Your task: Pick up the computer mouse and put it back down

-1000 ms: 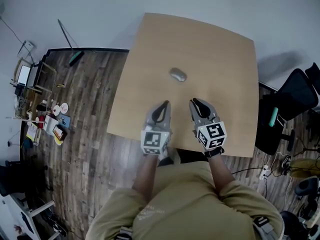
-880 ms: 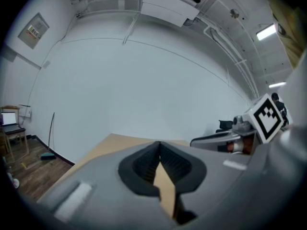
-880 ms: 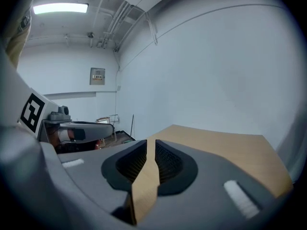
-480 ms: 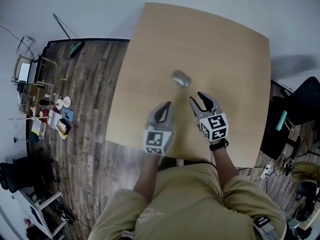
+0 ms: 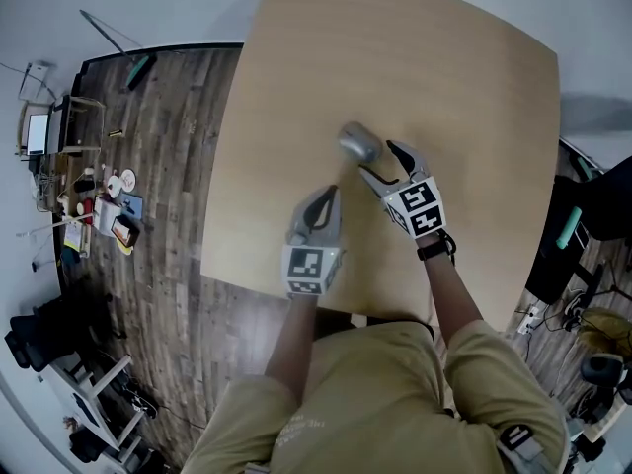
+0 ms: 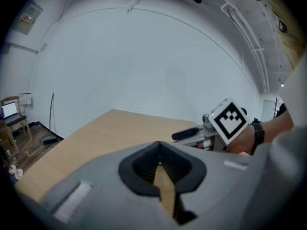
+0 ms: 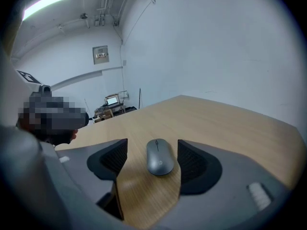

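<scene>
Grey oval computer mouse is straddled, untouched, by the right gripper — jaws just spread for grabbing; left gripper, nearer, is held closed, empty.

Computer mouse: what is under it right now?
The computer mouse lies flat on the bare wooden table; no pad or paper shows around its edges. The patch of tabletop directly beneath its body is covered.

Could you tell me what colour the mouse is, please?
The mouse is grey; right gripper view.
</scene>
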Action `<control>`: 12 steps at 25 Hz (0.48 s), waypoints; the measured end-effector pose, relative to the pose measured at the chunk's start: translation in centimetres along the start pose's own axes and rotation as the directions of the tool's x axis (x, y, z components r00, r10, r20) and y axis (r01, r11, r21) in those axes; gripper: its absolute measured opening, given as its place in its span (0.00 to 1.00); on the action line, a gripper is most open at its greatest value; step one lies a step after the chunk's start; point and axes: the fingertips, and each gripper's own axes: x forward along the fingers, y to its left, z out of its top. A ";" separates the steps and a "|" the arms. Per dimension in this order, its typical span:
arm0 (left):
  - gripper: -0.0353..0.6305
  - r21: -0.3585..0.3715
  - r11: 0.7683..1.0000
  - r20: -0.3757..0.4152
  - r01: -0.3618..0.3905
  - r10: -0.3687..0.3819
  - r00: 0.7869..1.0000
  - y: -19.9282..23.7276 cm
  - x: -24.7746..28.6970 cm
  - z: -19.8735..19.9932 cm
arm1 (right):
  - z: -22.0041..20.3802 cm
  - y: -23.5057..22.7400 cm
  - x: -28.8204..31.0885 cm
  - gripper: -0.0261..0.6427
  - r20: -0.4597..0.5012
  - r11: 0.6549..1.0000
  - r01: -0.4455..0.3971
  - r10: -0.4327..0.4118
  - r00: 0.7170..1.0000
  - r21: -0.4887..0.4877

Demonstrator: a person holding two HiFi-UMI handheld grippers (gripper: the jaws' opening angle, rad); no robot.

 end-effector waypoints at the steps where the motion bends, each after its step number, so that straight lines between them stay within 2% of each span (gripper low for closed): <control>1: 0.06 -0.005 1.000 -0.005 -0.004 0.004 1.000 0.2 0.3 -0.4 | -0.4 -0.2 0.9 0.53 -0.015 1.000 -0.013 0.013 1.000 -0.003; 4: 0.06 -0.024 0.999 -0.033 -0.023 0.022 0.999 0.8 1.1 -1.9 | -1.6 -0.6 3.4 0.57 -0.066 0.999 -0.037 0.034 0.997 -0.031; 12: 0.06 -0.046 0.997 -0.076 -0.066 0.062 0.995 2.7 1.1 -4.3 | -3.6 -1.4 8.4 0.60 -0.184 0.996 -0.040 0.024 0.983 -0.080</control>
